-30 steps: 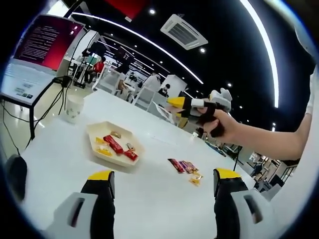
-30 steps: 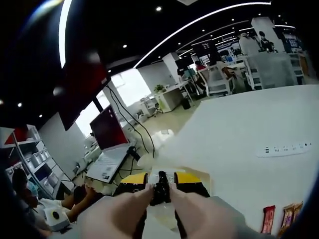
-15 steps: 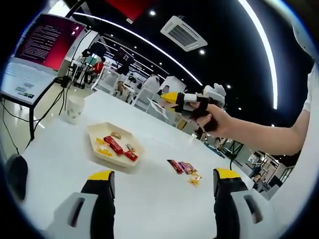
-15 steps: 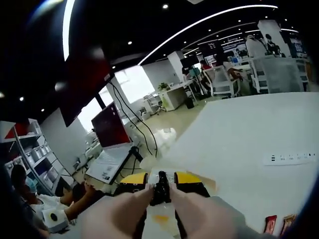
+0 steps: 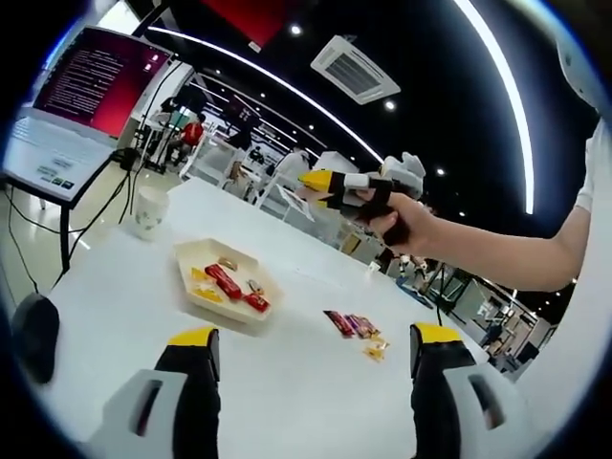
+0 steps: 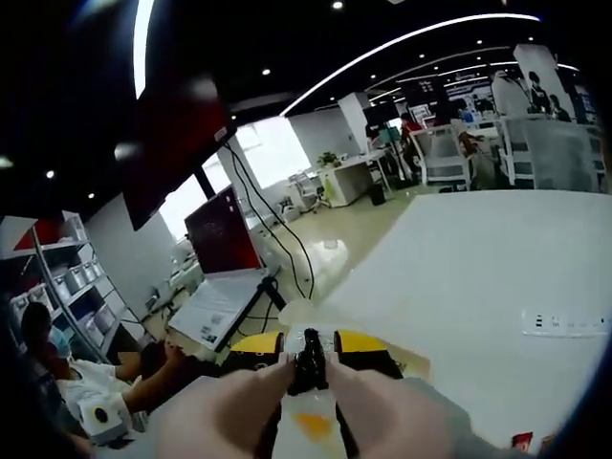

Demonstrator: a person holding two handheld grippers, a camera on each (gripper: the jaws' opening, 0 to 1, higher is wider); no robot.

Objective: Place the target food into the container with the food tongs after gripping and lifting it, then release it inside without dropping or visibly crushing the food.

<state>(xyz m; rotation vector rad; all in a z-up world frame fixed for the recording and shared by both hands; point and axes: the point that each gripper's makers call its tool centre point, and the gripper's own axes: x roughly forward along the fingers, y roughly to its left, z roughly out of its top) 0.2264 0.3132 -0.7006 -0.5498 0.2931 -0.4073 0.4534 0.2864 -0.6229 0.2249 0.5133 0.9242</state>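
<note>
A cream tray [image 5: 239, 260] holding several wrapped snacks, red and yellow, sits on the white table [image 5: 287, 382]. To its right lie a few loose snack packets [image 5: 352, 323]. My left gripper [image 5: 316, 337] hovers low over the near table, open and empty. A hand holds my right gripper [image 5: 320, 182] in the air above and beyond the tray. In the right gripper view its yellow-tipped jaws stand close together on pale food tongs [image 6: 239, 397], whose tips pinch a small dark piece [image 6: 308, 361]. Beneath them shows the tray's rim [image 6: 411, 361].
A paper cup [image 5: 150, 210] stands at the table's far left and a dark mouse [image 5: 33, 335] near its left edge. A power strip [image 6: 564, 325] lies on the table. A screen on a stand [image 5: 72, 105] and a seated person [image 6: 57, 382] are beyond the table.
The right gripper has risen and drifted left, from over the loose packets to above the tray's far side. The loose packets have left the right gripper view. The left gripper has barely moved.
</note>
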